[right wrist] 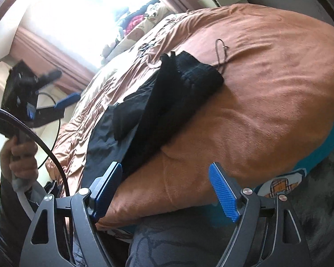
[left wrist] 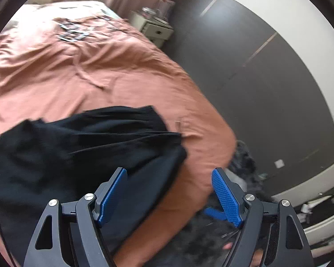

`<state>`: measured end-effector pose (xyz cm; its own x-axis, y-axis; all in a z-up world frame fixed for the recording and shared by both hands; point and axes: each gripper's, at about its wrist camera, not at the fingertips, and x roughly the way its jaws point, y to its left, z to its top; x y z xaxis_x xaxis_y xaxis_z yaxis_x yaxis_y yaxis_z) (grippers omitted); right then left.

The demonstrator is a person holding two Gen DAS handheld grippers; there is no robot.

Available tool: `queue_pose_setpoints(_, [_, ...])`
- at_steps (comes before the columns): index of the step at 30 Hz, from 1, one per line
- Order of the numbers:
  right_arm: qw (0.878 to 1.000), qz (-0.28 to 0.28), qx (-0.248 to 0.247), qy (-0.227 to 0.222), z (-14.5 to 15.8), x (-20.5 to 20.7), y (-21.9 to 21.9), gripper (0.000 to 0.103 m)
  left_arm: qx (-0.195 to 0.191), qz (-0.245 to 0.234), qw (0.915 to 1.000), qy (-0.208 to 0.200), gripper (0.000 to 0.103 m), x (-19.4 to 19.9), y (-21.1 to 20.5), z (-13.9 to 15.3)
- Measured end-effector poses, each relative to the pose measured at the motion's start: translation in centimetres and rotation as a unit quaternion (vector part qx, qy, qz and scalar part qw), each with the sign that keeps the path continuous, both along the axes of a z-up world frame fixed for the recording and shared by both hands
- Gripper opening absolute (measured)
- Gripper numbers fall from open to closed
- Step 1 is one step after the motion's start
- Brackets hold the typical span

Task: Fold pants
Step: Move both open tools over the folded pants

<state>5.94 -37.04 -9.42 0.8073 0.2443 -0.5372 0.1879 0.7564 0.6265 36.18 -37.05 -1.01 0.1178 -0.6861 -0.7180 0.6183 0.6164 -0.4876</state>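
Note:
Black pants (left wrist: 82,146) lie rumpled on the orange bedspread (left wrist: 122,71) near the bed's corner. In the right wrist view the pants (right wrist: 167,102) stretch along the bed, partly folded over, with a drawstring (right wrist: 220,53) trailing off the waist end. My left gripper (left wrist: 169,191) is open and empty, just above the near edge of the pants. My right gripper (right wrist: 165,187) is open and empty, over the bed's edge beside the pants' near end. The left gripper also shows in the right wrist view (right wrist: 64,104), held in a hand at the left, above the bed.
A white nightstand (left wrist: 153,29) stands by the dark wardrobe wall (left wrist: 256,77). Clothes pile at the bed's head (right wrist: 142,22). A dark shaggy rug (left wrist: 245,162) covers the floor by the bed corner. A cable (right wrist: 44,149) loops at the left. A bright window is behind.

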Motion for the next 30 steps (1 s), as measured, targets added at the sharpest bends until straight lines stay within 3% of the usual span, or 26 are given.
queue_pose_setpoints(9, [0.999, 0.018, -0.05, -0.008, 2.5, 2.6, 0.5, 0.079, 0.015, 0.1, 0.9948, -0.009, 0.08, 0.8, 10.5, -1.7])
queue_pose_setpoints(13, [0.995, 0.028, -0.094, -0.005, 4.3, 4.4, 0.9, 0.079, 0.022, 0.134, 0.9906, -0.01, 0.08, 0.5, 14.4, -2.8])
queue_pose_setpoints(24, [0.973, 0.088, -0.214, 0.001, 8.1, 10.9, 2.9, 0.079, 0.012, 0.244, 0.9697, -0.003, 0.08, -0.9, 22.5, -6.2])
queue_pose_setpoints(27, [0.965, 0.108, -0.238, 0.01, 8.7, 13.0, 3.7, 0.063, 0.012, 0.265, 0.9643, 0.007, 0.08, -0.9, 24.3, -7.1])
queue_pose_setpoints(30, [0.956, 0.131, -0.26, 0.023, 8.9, 15.5, 4.8, 0.062, 0.012, 0.287, 0.9577, 0.021, 0.075, -0.9, 25.9, -8.1])
